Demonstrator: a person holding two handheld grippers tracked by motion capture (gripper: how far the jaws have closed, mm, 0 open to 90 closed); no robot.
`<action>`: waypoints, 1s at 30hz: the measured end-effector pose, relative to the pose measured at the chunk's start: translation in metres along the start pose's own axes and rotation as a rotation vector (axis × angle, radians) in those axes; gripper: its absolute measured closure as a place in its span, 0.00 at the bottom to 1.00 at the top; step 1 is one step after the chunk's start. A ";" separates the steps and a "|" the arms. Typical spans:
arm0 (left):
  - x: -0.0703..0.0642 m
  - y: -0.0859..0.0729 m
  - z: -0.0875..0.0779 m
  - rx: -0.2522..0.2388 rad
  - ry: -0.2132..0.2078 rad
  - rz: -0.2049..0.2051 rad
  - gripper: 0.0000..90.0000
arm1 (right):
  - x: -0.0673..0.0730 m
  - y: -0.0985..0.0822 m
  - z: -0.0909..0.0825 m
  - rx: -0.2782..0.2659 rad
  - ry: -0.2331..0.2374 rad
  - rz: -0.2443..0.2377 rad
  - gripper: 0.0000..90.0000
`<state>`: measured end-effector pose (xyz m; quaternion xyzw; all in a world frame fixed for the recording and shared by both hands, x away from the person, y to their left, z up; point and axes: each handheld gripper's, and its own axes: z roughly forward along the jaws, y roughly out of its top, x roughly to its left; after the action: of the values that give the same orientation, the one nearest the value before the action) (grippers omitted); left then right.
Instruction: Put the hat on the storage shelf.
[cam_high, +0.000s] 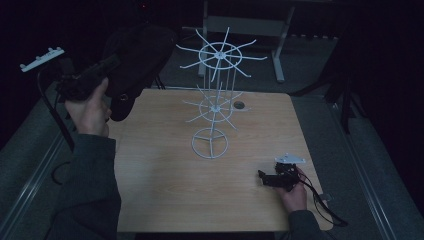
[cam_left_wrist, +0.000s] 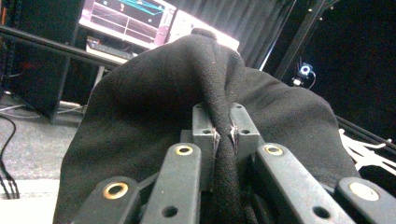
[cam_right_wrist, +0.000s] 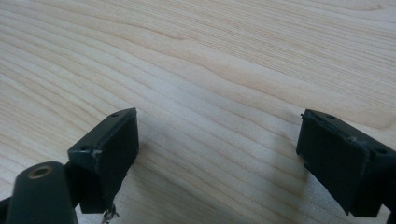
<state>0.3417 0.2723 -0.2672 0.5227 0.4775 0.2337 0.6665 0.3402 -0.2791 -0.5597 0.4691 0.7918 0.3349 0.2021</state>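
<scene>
Left gripper (cam_high: 117, 62), upper left of the high view: your jaws are clamped together on a pinched fold of the black soft fabric cap (cam_high: 135, 65), lifted off the surface and hanging beyond its far left corner. In the left gripper view the fold of the cap (cam_left_wrist: 219, 84) rises as a ridge between the two pads (cam_left_wrist: 204, 135), with cloth spilling to either side.

Handling, as judged: light, limp, no stiffness of its own; it drapes from whatever point you hold. Knit or felted weave, so it should not slip in the pads, and nothing about it looks breakable. Only a thin pleat is nipped; a deeper bite, or a hold at the rim or brim edge, would give you more say over how it hangs.

Orientation: long axis runs from upper right to lower left in the high view, the bulk of the crown toward the top of the frame and a narrower end drooping toward the surface edge. Which end is the opening cannot be told.

Right gripper (cam_high: 272, 178), lower right of the high view: resting on the light wooden surface (cam_high: 165, 180), jaws standing wide apart with nothing between them, bare wood grain showing in the right gripper view.

Nearby: white wire tiered display stand (cam_high: 214, 95), upright at centre, arms bare, well apart from the cap.
</scene>
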 end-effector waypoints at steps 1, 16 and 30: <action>-0.001 0.001 0.000 -0.003 0.000 0.006 0.95 | 0.000 0.000 0.000 0.000 0.000 0.000 0.14; -0.003 0.007 -0.001 -0.036 0.006 -0.001 0.95 | 0.000 0.000 0.000 0.000 0.000 -0.001 0.14; -0.012 0.009 0.005 -0.051 -0.032 -0.005 0.94 | 0.000 0.000 0.000 0.001 0.000 -0.002 0.14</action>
<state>0.3430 0.2635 -0.2539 0.5082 0.4619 0.2355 0.6877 0.3402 -0.2793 -0.5596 0.4684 0.7925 0.3342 0.2021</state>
